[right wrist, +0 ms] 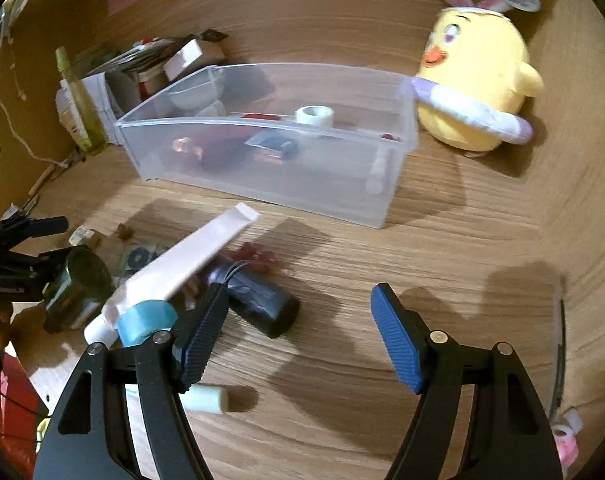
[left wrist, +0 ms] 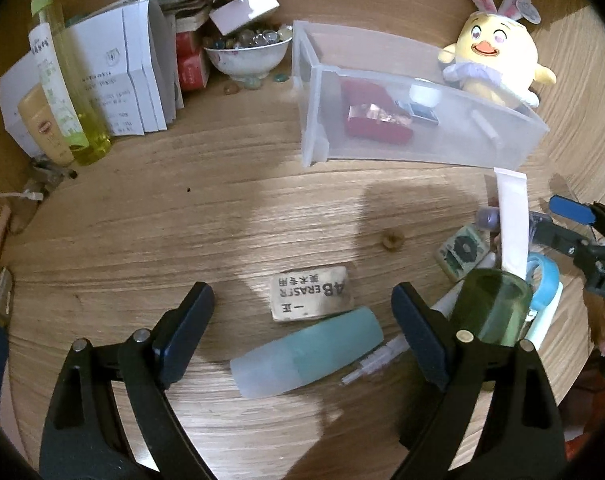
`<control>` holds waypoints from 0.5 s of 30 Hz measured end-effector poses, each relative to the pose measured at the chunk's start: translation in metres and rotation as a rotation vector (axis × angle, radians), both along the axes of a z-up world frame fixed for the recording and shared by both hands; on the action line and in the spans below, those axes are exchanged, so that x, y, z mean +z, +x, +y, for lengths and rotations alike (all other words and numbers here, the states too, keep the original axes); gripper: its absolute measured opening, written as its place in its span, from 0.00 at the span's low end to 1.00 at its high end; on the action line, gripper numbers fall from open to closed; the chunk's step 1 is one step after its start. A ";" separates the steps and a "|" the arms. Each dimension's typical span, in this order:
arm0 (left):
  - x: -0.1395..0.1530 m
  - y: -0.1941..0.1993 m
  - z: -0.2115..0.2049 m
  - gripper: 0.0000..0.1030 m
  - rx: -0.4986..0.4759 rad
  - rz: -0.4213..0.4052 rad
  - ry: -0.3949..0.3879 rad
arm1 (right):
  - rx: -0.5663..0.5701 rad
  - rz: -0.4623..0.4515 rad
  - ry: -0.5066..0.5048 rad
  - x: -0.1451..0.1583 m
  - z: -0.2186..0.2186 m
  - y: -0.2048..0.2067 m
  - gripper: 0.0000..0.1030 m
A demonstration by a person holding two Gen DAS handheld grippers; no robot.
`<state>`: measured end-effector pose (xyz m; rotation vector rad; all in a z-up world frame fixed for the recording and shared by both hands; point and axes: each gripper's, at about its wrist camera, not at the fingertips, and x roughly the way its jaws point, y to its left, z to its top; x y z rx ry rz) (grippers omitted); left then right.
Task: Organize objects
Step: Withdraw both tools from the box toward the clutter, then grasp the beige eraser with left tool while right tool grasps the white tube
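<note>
Left wrist view looks down on a wood-grain tabletop [left wrist: 142, 220]. The left gripper [left wrist: 304, 324] is spread wide with nothing pinched; between its dark fingers lie a worn cream eraser printed with black lettering [left wrist: 311, 294] and, nearer the camera, a soft teal and frosted squeeze bottle [left wrist: 306, 360]. Just right of the right-hand finger stands a dark green glass jar [left wrist: 492, 308], with a white flat-ended tube [left wrist: 512, 220] leaning behind it. Further back sits a translucent rectangular plastic bin [left wrist: 382, 148], holding a red box [left wrist: 376, 118] and a small white tape roll [left wrist: 424, 96]. A yellow plush chick with bunny ears [left wrist: 496, 56] rests against the bin's far corner.

Right wrist view shows the right gripper [right wrist: 298, 328], blue-padded, also spread and empty over bare wood. A black cylinder [right wrist: 262, 304] lies just beside its left finger, near a blue tape roll [right wrist: 144, 318].
</note>
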<state>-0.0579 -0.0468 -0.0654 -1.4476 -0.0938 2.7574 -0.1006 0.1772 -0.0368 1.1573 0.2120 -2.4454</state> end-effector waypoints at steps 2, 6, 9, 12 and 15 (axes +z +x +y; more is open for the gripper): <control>0.000 0.001 -0.001 0.78 0.001 0.006 0.014 | 0.022 0.002 0.010 -0.001 -0.007 0.000 0.69; 0.002 0.002 -0.005 0.58 0.009 0.017 0.017 | 0.039 0.001 -0.002 0.002 -0.012 -0.001 0.68; 0.003 0.004 -0.007 0.46 0.011 0.027 0.002 | 0.042 0.008 -0.024 0.009 -0.013 -0.005 0.69; 0.003 0.005 -0.008 0.38 0.007 0.034 -0.002 | 0.055 -0.012 -0.046 0.009 -0.016 -0.010 0.69; 0.002 0.005 -0.010 0.38 0.009 0.042 0.005 | 0.066 -0.050 -0.100 0.007 -0.018 -0.015 0.68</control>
